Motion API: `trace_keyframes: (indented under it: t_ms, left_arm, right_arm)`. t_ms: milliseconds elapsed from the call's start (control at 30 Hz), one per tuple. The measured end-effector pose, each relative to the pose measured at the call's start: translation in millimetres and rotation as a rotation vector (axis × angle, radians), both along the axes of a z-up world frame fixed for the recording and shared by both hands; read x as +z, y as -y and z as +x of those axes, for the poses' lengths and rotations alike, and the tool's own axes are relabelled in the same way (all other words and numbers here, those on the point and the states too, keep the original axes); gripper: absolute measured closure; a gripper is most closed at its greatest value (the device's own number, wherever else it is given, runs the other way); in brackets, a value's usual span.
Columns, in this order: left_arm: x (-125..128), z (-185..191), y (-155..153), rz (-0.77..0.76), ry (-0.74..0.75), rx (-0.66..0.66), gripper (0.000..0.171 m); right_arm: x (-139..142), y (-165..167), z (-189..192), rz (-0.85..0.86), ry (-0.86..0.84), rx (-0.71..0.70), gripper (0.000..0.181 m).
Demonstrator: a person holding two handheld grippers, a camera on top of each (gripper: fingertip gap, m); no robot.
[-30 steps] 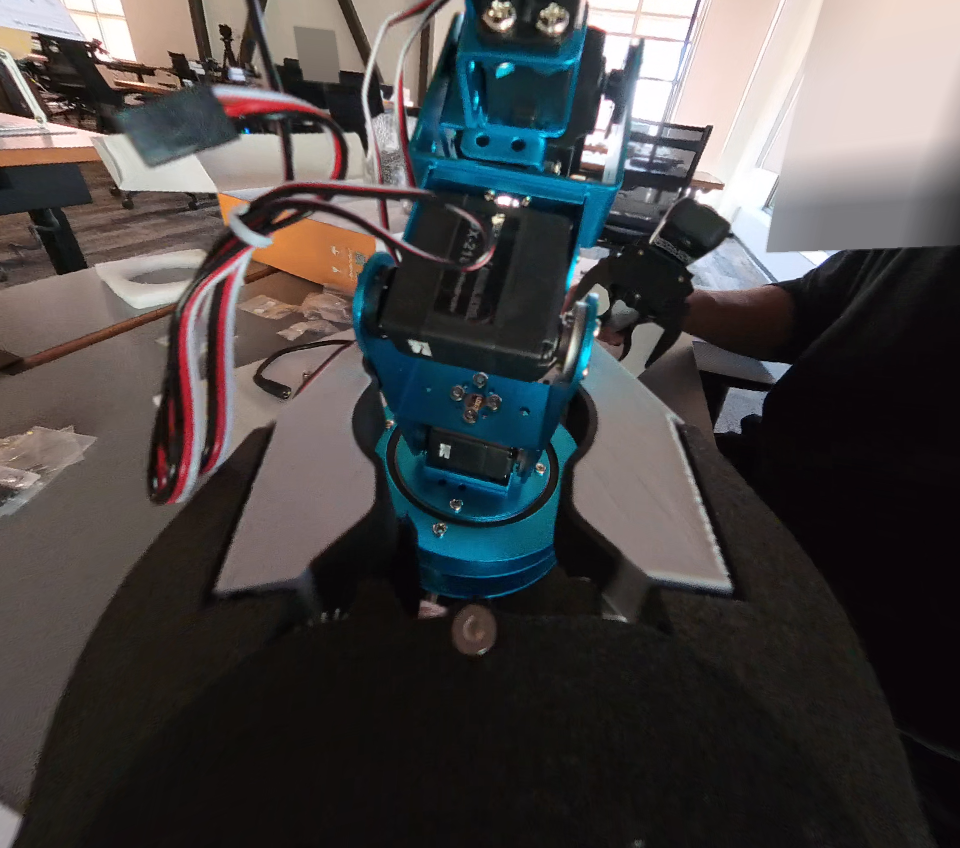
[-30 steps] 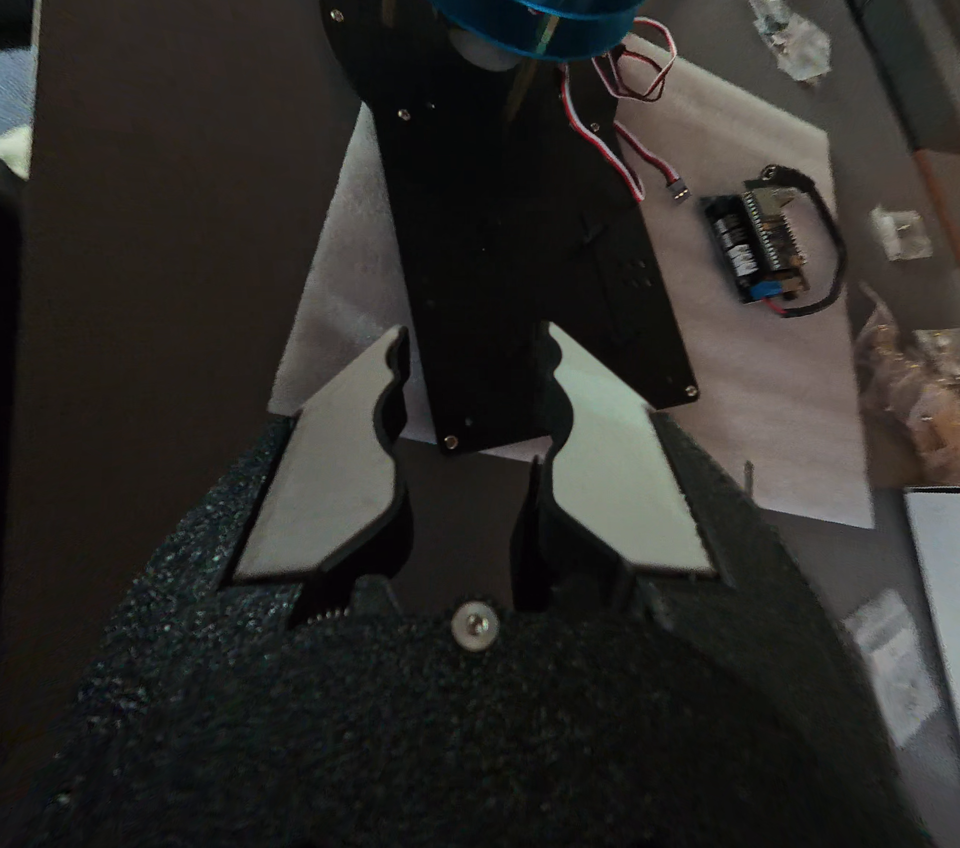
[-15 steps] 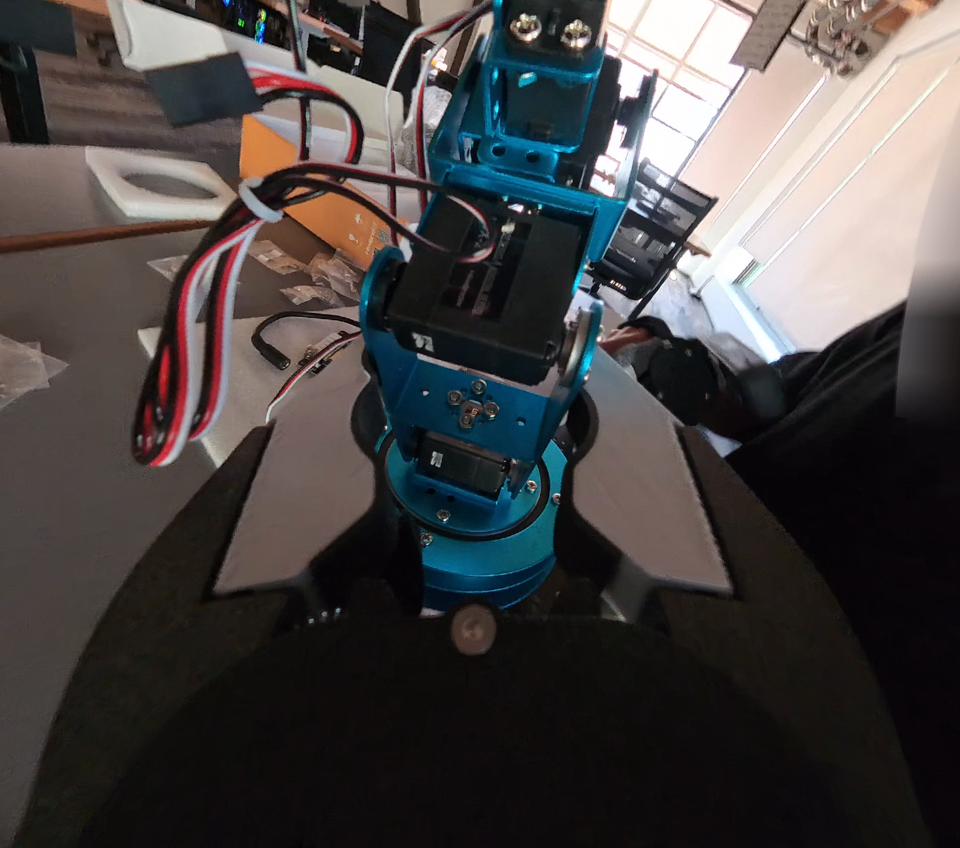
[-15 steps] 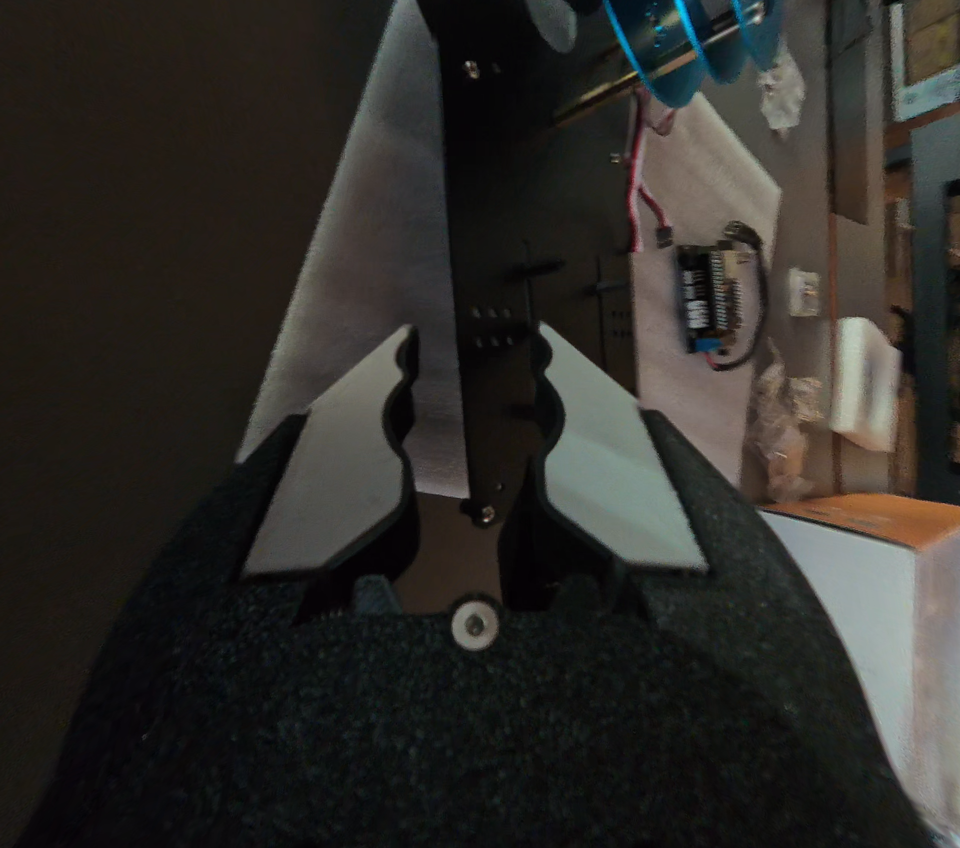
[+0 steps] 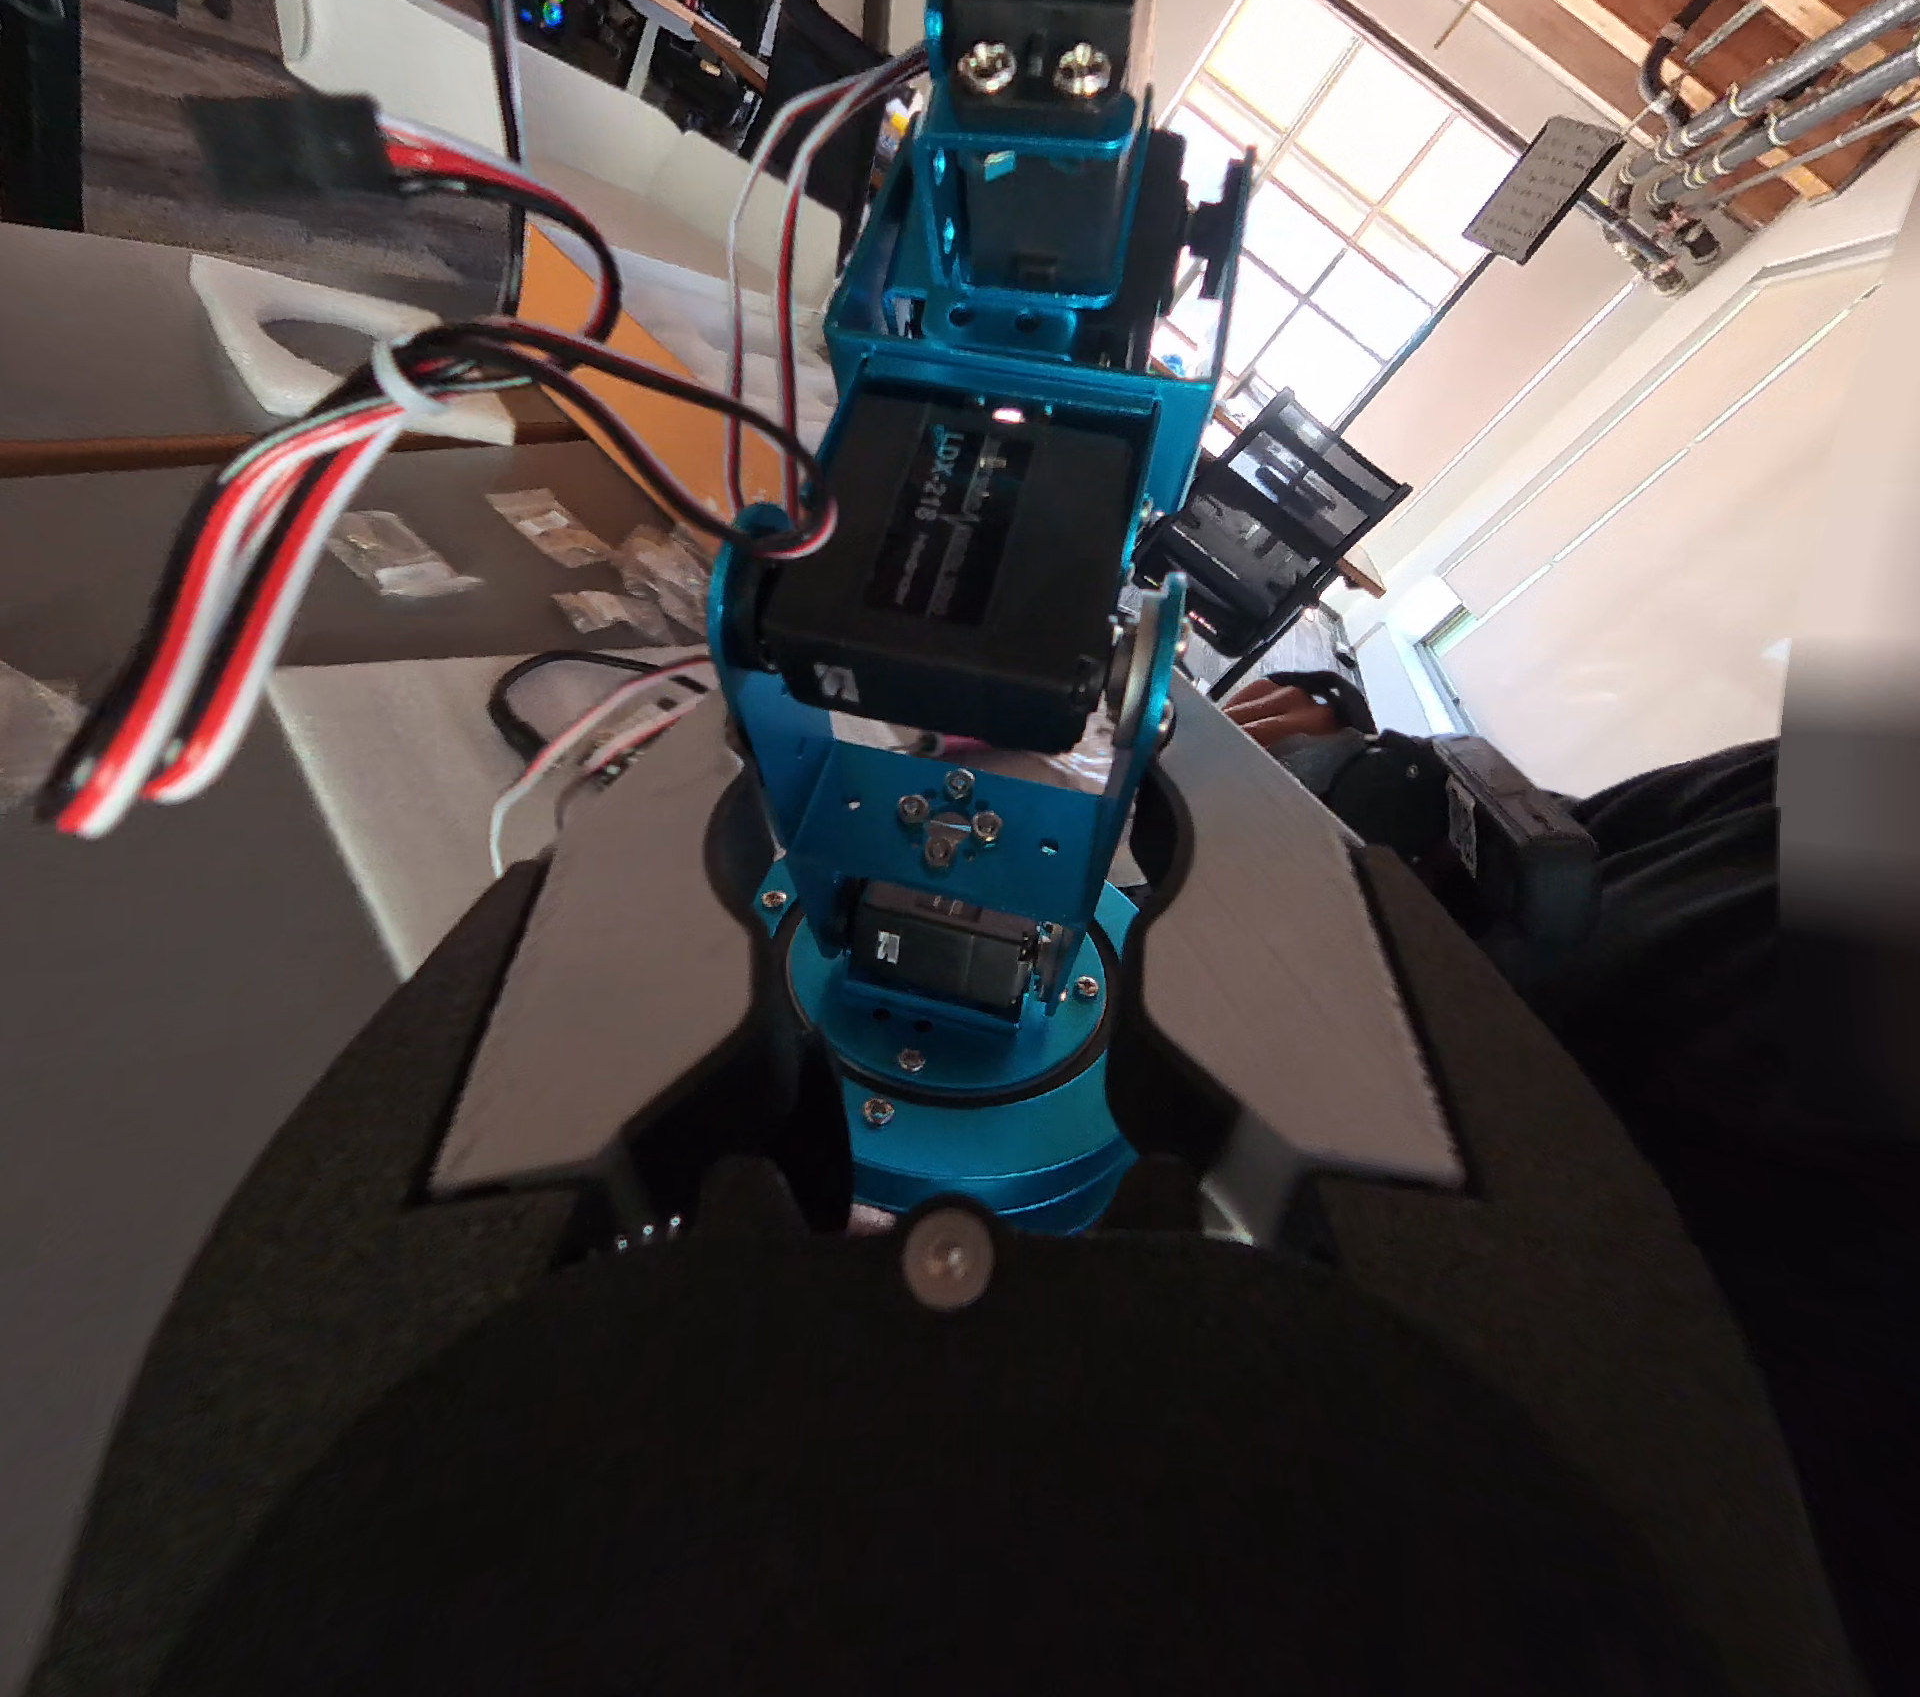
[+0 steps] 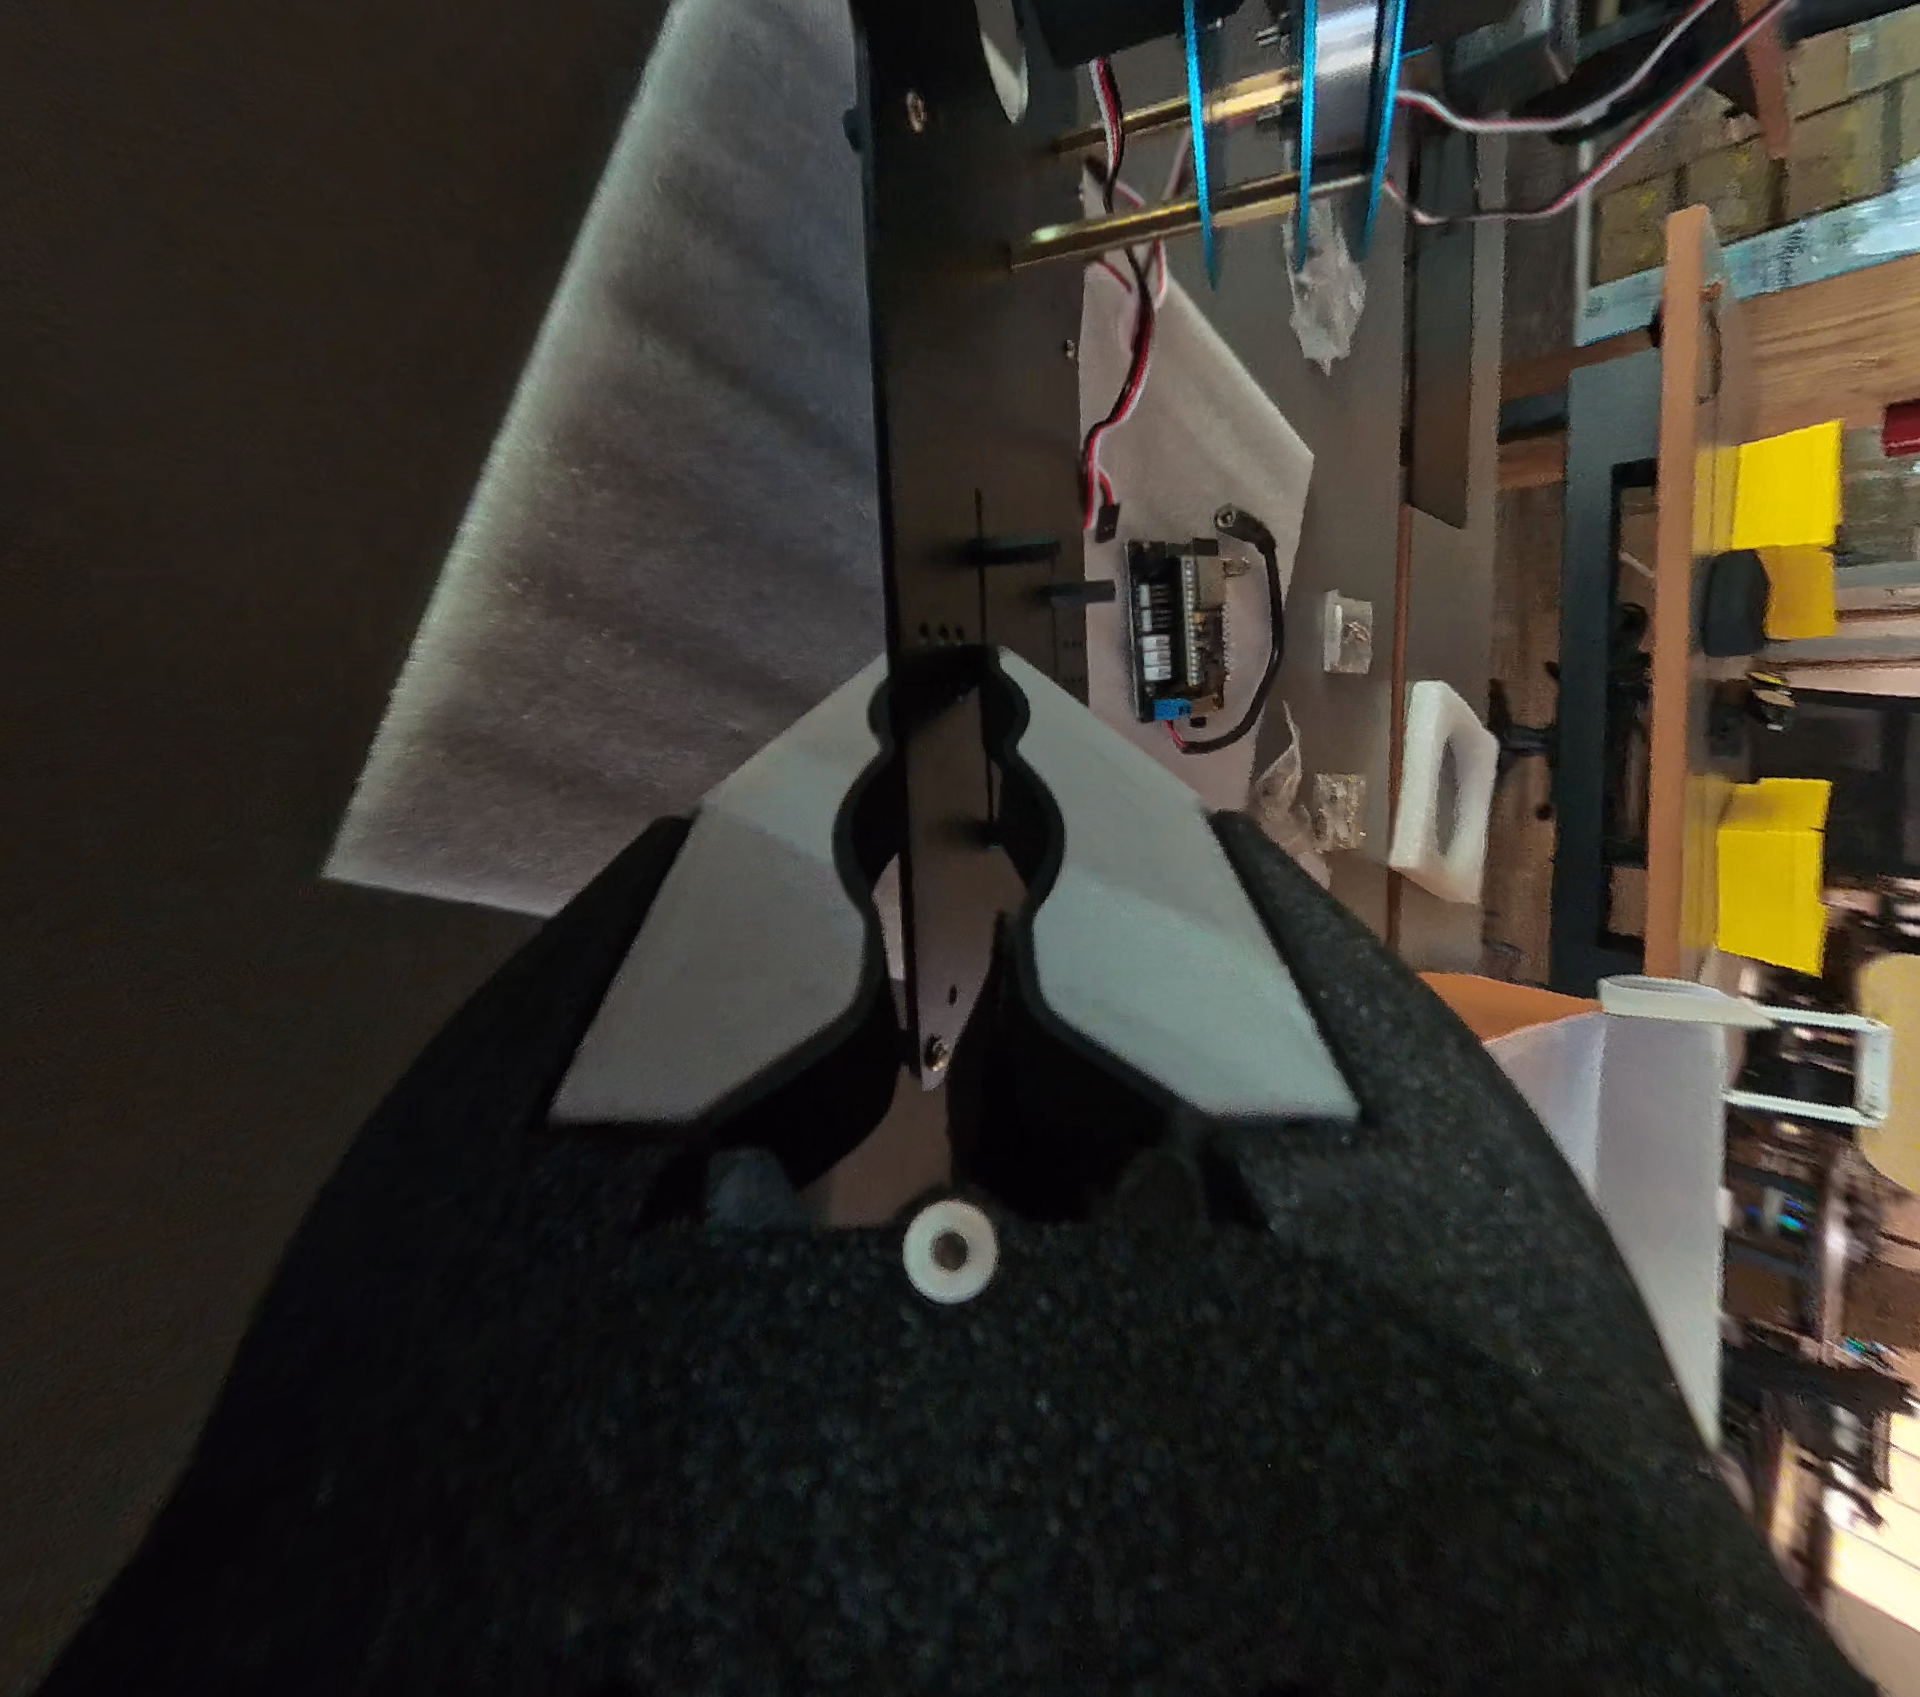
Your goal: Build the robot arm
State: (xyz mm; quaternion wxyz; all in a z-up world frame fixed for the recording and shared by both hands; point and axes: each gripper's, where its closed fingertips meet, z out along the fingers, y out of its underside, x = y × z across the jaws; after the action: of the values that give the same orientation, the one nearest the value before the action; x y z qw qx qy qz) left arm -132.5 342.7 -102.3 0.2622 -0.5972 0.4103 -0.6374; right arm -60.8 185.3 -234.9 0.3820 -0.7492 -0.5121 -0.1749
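A small blue metal robot arm (image 5: 997, 504) with black servos stands between my left gripper's fingers. My left gripper (image 5: 945, 774) is shut on its round blue turntable base (image 5: 966, 1097). Loose red, white and black servo cables (image 5: 239, 587) hang off to the left. In the right wrist view the arm's black base plate (image 6: 883, 297) shows edge-on, with the blue turntable discs (image 6: 1299, 37) at its far end. My right gripper (image 6: 940, 691) is shut on the near end of that plate. The whole arm is tipped off the table.
A white foam sheet (image 6: 665, 504) lies on the grey table under the plate. On it is a small circuit board with a black cable (image 6: 1184, 639). Small parts bags (image 5: 405, 551), a white foam block (image 6: 1439, 795) and an orange box (image 5: 603, 359) lie beyond. A person's dark sleeve (image 5: 1662, 868) is at right. Tip to tip, the grippers are about 20 centimetres apart.
My right gripper closed from open onto the end of the black plate. Both views rolled as the robot arm and its plate were tipped over, so the plate now shows edge-on.
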Motion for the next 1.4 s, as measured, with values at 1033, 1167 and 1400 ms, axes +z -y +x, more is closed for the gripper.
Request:
trace_keyframes:
  t_ms: [1033, 1167, 1400]
  left_arm:
    - [-122, 50, -65, -0.759, -0.330, 0.115, 0.105]
    - [-132, 48, -71, -0.803, -0.339, 0.125, 0.105]
    - [-148, 46, -78, -0.865, -0.362, 0.145, 0.104]
  right_arm:
    - [24, -6, 6, -0.451, -0.439, 0.123, 0.181]
    - [24, -13, 10, -0.500, -0.471, 0.139, 0.181]
    - [23, -23, 15, -0.593, -0.536, 0.144, 0.181]
